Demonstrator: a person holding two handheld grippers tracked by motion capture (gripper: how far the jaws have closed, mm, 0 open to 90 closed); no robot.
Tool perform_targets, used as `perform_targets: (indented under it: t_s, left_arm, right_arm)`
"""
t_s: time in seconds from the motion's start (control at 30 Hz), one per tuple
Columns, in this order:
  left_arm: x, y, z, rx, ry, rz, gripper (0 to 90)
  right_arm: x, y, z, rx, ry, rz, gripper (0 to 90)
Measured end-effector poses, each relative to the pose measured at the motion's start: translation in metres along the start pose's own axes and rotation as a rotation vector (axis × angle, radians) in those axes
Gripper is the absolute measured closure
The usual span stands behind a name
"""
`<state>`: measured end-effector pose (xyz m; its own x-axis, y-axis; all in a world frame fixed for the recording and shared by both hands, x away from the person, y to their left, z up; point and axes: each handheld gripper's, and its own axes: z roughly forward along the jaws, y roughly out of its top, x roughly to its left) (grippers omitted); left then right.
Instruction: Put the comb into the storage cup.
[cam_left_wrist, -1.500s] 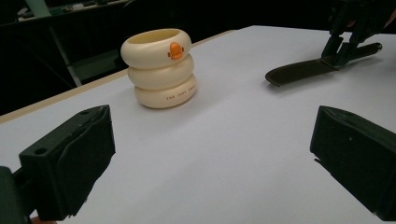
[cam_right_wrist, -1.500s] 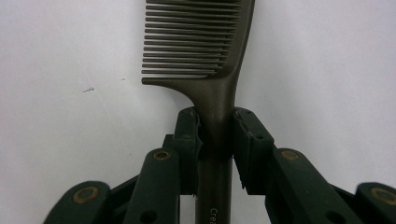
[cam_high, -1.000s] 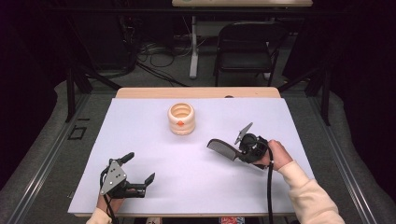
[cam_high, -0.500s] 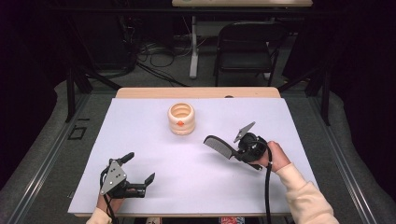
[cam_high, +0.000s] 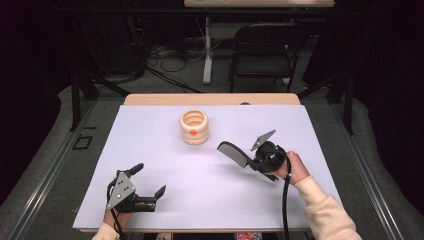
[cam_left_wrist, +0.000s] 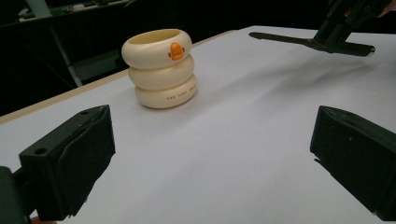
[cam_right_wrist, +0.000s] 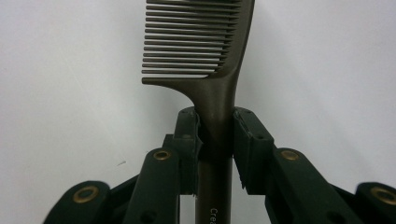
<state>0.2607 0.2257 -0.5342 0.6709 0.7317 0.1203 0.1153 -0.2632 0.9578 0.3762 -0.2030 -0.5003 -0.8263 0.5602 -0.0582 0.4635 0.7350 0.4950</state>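
Since the right gripper (cam_high: 248, 161) is clamped on just the comb (cam_high: 233, 153) handle, with the toothed end sticking out toward the cream ringed cup (cam_high: 194, 127) and held just off the table, I'd worry it pivots or slips if it bumps that cup's rim. Left gripper (cam_high: 148, 187) sits released, well short of the cup. Can't read the handle lettering, it's cut off.

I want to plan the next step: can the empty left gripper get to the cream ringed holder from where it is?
Probably yes. The left gripper stands open, and bare white table lies between it and the cream ringed holder.
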Motion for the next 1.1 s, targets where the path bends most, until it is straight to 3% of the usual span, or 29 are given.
perform_targets:
  t_s: [1.1]
  left_arm:
    - [0.0,0.0,0.0002,0.0,-0.003,0.0,0.0]
  right_arm:
    - [-0.0008,0.0026,-0.0059,-0.112,-0.036,0.041,72.1]
